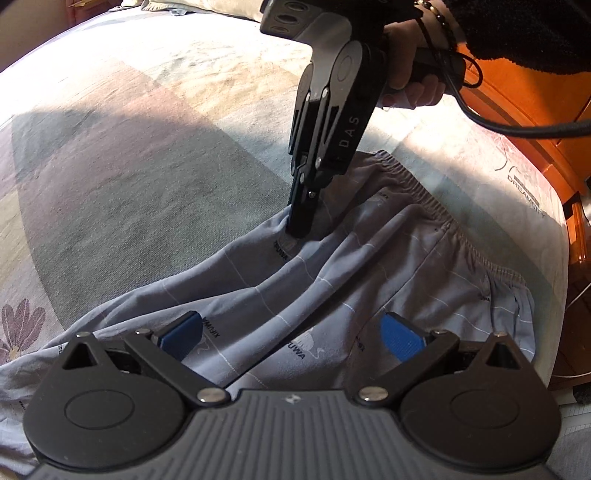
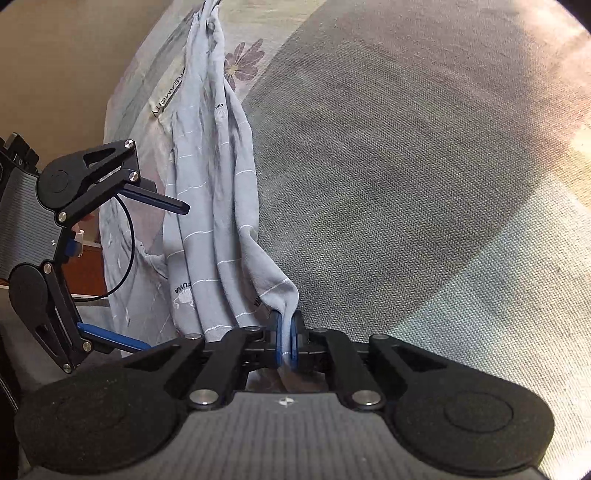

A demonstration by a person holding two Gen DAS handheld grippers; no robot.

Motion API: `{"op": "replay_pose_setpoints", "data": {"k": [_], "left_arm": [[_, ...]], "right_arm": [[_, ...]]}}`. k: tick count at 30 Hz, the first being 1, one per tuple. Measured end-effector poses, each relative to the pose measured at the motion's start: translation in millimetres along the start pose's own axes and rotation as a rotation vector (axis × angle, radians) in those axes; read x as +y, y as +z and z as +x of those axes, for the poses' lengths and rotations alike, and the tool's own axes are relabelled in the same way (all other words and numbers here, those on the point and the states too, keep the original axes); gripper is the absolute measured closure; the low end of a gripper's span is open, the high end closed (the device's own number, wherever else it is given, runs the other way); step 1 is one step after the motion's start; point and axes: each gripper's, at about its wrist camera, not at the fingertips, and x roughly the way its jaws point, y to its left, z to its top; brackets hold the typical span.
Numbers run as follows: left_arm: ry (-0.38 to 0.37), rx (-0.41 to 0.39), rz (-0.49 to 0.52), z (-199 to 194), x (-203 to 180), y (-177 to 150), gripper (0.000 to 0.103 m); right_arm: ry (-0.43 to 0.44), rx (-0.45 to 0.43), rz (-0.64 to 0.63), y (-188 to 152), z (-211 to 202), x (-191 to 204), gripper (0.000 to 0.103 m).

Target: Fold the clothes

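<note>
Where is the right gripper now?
In the left wrist view, the right gripper stands upper centre, its jaws shut on the grey shorts lying on the bedsheet.

black tool [image 1: 301, 221] (blue pads), dark fuzzy sleeve [image 1: 517, 26]

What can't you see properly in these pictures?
- Left wrist view: the near edge of the grey shorts is hidden under the left gripper.
- Left wrist view: the person's hand is partly covered by the right gripper and a dark sleeve.
- Right wrist view: the shorts' far end is cut off by the top edge.
- Right wrist view: the pinched cloth disappears between the blue fingers.
</note>
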Motion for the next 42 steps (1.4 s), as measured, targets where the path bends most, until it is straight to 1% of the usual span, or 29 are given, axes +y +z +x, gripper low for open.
{"op": "replay_pose_setpoints", "data": {"k": [4,6,10,13,14,16,18,20,22,25,26,28,30,31,32,33,34,35,37,39,42], "left_arm": [[0.009,-0.006,0.008,-7,-3,2,0.001],[0.014,-0.011,0.009,-10,-4,3,0.001],[0.021,-0.019,0.010,-14,-6,5,0.001],[0.024,-0.023,0.009,-15,-8,6,0.001],[0.024,-0.022,0.006,-15,-8,6,0.001],[0.024,-0.019,0.003,-16,-9,2,0.001],[0.024,-0.015,0.001,-17,-10,-1,0.001],[0.022,-0.012,0.000,-16,-10,-3,0.001],[0.020,-0.008,-0.002,-16,-10,-5,0.001],[0.013,-0.005,-0.003,-15,-11,-5,0.001],[0.009,-0.005,-0.002,-14,-12,-5,0.001],[0.005,-0.002,0.006,-13,-13,-3,0.001],[0.004,0.004,0.017,-12,-15,-2,0.001],[0.004,0.006,0.022,-12,-16,-1,0.001],[0.004,0.008,0.026,-11,-17,0,0.001],[0.003,0.009,0.030,-11,-18,1,0.001],[0.002,0.011,0.033,-11,-18,1,0.001],[0.001,0.015,0.034,-11,-18,1,0.001],[-0.001,0.024,0.040,-11,-18,-1,0.001],[0.000,0.035,0.048,-11,-18,-3,0.001],[0.008,0.046,0.042,-14,-15,-10,0.001]], "right_arm": [[-0.115,-0.122,0.040,-3,-30,-1,0.097],[-0.178,-0.165,0.065,-3,-42,-5,0.097],[-0.283,-0.201,0.094,-3,-53,-10,0.097],[-0.344,-0.225,0.145,-9,-44,-10,0.097],[-0.359,-0.235,0.169,-13,-44,-13,0.095],[-0.365,-0.261,0.222,-19,-49,-20,0.090],[-0.333,-0.337,0.264,-30,-63,-26,0.087],[-0.293,-0.426,0.344,-48,-84,-35,0.086],[-0.310,-0.454,0.387,-66,-93,-39,0.085],[-0.319,-0.444,0.441,-94,-89,-41,0.077],[-0.312,-0.434,0.453,-103,-84,-41,0.073],[-0.322,-0.418,0.457,-113,-73,-38,0.067],[-0.350,-0.392,0.453,-119,-57,-33,0.066],[-0.376,-0.377,0.440,-120,-49,-30,0.067],[-0.414,-0.378,0.418,-120,-44,-24,0.072],[-0.438,-0.376,0.411,-120,-42,-19,0.082],[-0.455,-0.373,0.418,-119,-41,-16,0.100],[-0.471,-0.370,0.428,-118,-41,-14,0.100],[-0.551,-0.361,0.435,-120,-43,-14,0.100],[-0.563,-0.378,0.496,-127,-51,-23,0.100],[-0.573,-0.416,0.498,-129,-60,-12,0.092]]}}
